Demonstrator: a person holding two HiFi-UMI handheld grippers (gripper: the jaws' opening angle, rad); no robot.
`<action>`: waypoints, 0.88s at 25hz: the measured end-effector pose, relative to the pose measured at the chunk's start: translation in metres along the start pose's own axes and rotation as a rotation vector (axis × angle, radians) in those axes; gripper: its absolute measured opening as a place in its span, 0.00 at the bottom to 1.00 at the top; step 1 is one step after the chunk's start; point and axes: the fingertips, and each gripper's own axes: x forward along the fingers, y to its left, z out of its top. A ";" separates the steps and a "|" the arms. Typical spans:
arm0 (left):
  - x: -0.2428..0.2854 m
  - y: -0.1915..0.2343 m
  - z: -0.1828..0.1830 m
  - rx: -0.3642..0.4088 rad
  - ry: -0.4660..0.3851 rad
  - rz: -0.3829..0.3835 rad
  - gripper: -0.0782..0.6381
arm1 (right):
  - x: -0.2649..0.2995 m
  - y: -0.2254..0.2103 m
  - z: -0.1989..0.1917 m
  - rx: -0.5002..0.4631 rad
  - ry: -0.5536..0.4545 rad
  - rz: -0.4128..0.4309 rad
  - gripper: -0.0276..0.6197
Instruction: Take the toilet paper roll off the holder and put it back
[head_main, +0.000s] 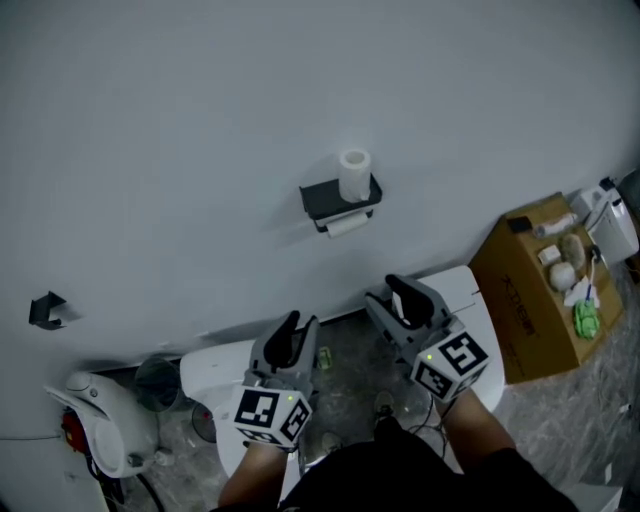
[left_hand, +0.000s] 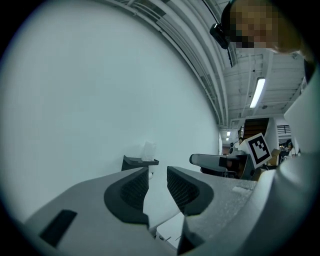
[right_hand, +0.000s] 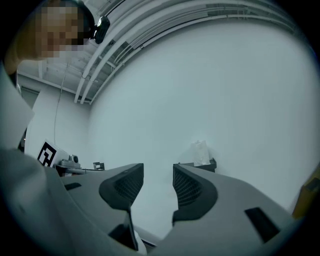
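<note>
A black wall holder (head_main: 322, 197) has a white toilet paper roll (head_main: 354, 175) standing upright on its top shelf, and a second roll (head_main: 347, 226) hangs under it. Both grippers hover well short of the wall, below the holder. The left gripper (head_main: 296, 325) is open with nothing between its jaws, and so is the right gripper (head_main: 392, 290). In the left gripper view the left gripper (left_hand: 157, 177) points at the holder (left_hand: 135, 162) and the upright roll (left_hand: 148, 150). In the right gripper view the right gripper (right_hand: 158, 177) has the roll (right_hand: 200, 151) up and to the right of its jaws.
A cardboard box (head_main: 525, 300) with small items on top stands against the wall at the right. A white toilet (head_main: 215, 375) lies under the grippers. A white appliance (head_main: 100, 420) sits at lower left, and a small black bracket (head_main: 45, 310) is on the wall.
</note>
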 end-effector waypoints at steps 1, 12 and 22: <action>0.011 -0.001 0.000 0.000 0.000 0.010 0.25 | 0.004 -0.012 0.001 0.004 0.000 0.010 0.32; 0.093 -0.021 0.004 0.024 -0.007 0.126 0.25 | 0.027 -0.100 0.007 0.060 0.009 0.133 0.32; 0.115 -0.019 0.011 0.028 -0.018 0.178 0.26 | 0.043 -0.123 0.014 0.059 0.017 0.180 0.34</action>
